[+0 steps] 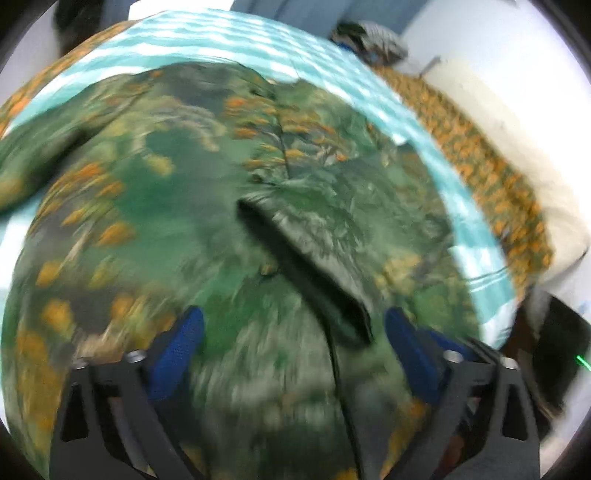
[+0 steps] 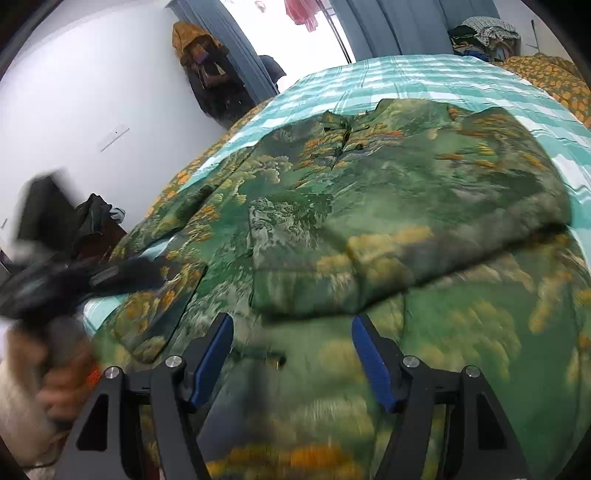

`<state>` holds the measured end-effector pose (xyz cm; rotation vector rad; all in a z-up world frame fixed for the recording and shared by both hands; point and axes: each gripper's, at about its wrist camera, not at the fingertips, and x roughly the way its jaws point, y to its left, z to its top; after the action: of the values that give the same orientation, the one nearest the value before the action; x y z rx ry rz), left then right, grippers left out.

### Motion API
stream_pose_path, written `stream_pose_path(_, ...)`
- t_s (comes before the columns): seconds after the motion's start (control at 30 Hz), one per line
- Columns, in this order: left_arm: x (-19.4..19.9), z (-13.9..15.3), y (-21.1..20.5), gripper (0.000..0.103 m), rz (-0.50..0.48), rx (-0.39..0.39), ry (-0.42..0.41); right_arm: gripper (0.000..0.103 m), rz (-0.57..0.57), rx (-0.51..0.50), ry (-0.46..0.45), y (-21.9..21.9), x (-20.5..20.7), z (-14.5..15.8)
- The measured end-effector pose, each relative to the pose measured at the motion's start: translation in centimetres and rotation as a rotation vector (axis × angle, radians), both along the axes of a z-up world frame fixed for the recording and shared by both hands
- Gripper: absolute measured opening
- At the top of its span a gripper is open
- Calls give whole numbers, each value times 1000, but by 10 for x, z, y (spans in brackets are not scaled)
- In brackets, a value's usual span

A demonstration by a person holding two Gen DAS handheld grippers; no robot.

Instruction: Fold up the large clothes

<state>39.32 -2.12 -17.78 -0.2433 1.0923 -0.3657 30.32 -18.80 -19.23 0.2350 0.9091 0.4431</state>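
The left gripper (image 1: pixel 293 328) has its blue fingers (image 1: pixel 177 354) spread wide with nothing pinched between them; they hang just above the green printed garment (image 1: pixel 207 206). The right gripper (image 2: pixel 291 338) is likewise released, its blue fingers (image 2: pixel 214 354) parted over the same garment (image 2: pixel 388 206) and gripping nothing.

The garment serves as the landmark. In the right wrist view, far to its left stands a white wall (image 2: pixel 85 99), with dark clothes hanging (image 2: pixel 203 66) by a grey curtain. Nearer, at the garment's left edge, a person's hand (image 2: pixel 59 373) in a pale sleeve holds the blurred black body of the left gripper.

The garment itself lies spread on a bed, over a teal-and-white checked sheet (image 2: pixel 388 74) that shows beyond and on both sides of it. One side of the garment is folded over its middle, forming a thick doubled flap whose edge ends just ahead of the right gripper. In the left wrist view a dark fold edge (image 1: pixel 303 266) runs diagonally across it.

To the garment's right, past the sheet, lies an orange-flowered cover (image 1: pixel 491 184), and behind that a heap of clothes (image 2: pixel 484 33).
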Motion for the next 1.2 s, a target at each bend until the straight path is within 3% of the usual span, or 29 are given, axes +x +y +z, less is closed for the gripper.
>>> stream_pose_path(0.03, 11, -6, -11, 73, -3, 24, 17, 68, 3, -3, -11, -3, -7, 3)
stream_pose_path(0.1, 29, -16, -27, 64, 22, 45, 43, 68, 5, -11, -37, -3, -16, 9)
stream_pose_path(0.13, 31, -17, -30, 46, 38, 69, 38, 68, 6, -17, -49, -7, -21, 12)
stream_pose_path(0.2, 37, -13, -36, 21, 64, 128, 23, 68, -5, -38, -76, -15, -30, 17)
stream_pose_path(0.3, 43, 10, -17, 6, 50, 41, 8, 68, -89, -46, -89, -45, -29, 25)
stream_pose_path(0.4, 54, 38, 3, 6, 48, 46, -62, 68, -203, -18, -86, -91, -16, 31)
stream_pose_path(0.6, 78, 52, 14, 6, 41, 86, -124, 68, -318, -91, -103, -147, 21, 52)
stream_pose_path(0.77, 120, 29, 36, 6, 145, 129, -121, 68, -265, -233, -169, -141, 71, 70)
stream_pose_path(0.87, 138, 10, 47, 6, 184, 127, -93, 61, -265, -258, -145, -145, 113, 70)
stream_pose_path(0.93, 140, -5, 47, 7, 190, 141, -79, 49, -232, -281, -125, -136, 147, 61)
stream_pose_path(1.03, 138, -30, 49, 10, 190, 149, -48, 48, -160, -325, -87, -117, 179, 32)
stream_pose_path(1.17, 133, -54, 55, 13, 181, 114, -56, 46, -137, -357, 108, -112, 211, -39)
stream_pose_path(1.2, 132, -56, 56, 14, 183, 102, -62, 46, -141, -354, 108, -111, 210, -44)
